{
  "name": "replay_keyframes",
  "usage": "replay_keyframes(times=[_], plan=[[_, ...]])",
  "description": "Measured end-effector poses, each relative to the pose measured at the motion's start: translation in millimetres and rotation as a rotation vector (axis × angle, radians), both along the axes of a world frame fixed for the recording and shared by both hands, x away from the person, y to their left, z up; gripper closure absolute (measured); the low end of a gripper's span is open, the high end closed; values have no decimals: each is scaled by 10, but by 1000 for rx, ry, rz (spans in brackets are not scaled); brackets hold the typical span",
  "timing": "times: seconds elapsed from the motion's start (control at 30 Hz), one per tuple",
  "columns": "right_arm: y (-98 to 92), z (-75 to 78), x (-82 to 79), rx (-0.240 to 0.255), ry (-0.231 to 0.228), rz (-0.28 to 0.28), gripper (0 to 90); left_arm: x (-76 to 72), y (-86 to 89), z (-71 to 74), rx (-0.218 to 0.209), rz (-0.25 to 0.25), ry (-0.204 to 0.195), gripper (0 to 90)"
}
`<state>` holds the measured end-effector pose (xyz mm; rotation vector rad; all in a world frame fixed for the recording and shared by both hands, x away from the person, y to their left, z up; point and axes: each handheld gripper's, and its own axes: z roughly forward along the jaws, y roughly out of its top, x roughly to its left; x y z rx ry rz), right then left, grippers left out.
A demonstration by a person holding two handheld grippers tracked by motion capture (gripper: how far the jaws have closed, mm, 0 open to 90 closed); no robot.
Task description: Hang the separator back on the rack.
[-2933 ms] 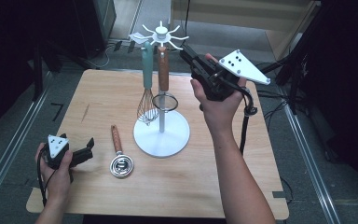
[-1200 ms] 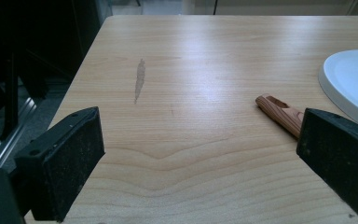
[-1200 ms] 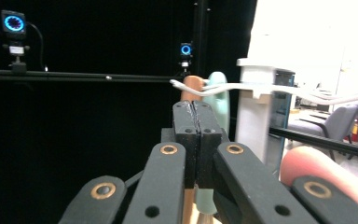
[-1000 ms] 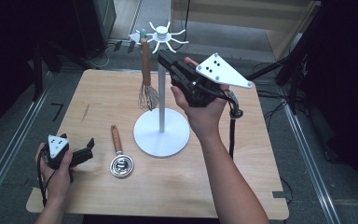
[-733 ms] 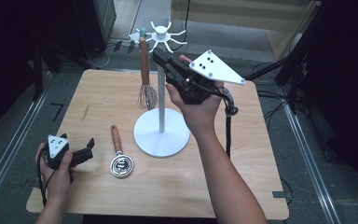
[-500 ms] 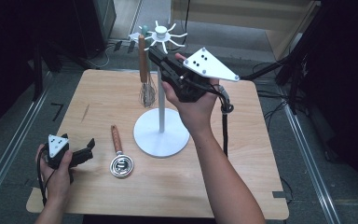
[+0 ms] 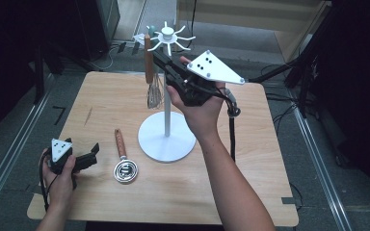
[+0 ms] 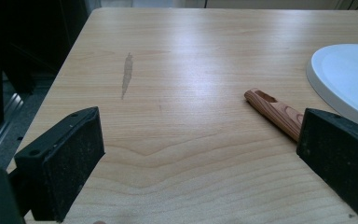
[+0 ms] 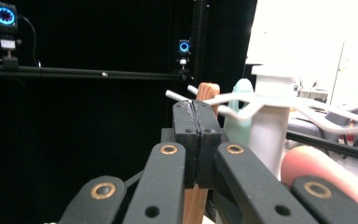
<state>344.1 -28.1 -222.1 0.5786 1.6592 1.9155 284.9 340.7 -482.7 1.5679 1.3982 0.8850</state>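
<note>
The utensil stand (image 7: 166,139), white with a round base and hooked arms on top, sits on the wooden table (image 7: 250,144) right under and just past the right gripper (image 7: 160,58), which is held up high at the stand's top. That gripper's jaws are pressed flat together in the right gripper view (image 9: 196,140); a wooden handle (image 9: 208,91) pokes up right behind the tips and more wood shows below them, but I honestly can't tell if anything is pinched in there. From above, a whisk (image 7: 153,86) with a wooden handle hangs off a hook just left of the tips.

Left gripper (image 7: 89,159) rests low near the table's near-left corner, jaws spread wide and holding nothing. Just to its right lies a wooden-handled strainer (image 7: 124,163), handle end peeking beside the right jaw (image 8: 272,109).
</note>
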Motion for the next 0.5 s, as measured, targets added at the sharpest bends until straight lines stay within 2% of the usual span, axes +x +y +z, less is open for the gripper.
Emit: replay_keyframes(times=[0.1, 0.33, 0.5], plan=[[-47, -36, -37, -11, 4, 1, 900, -1, 2, 4, 8, -8, 7, 13], [-199, -161, -83, -27, 30, -8, 768, 1, -8, 2, 11, -6, 5, 13], [-347, -304, -102, -25, 58, -40, 696, 1, -7, 3, 14, -8, 8, 13]])
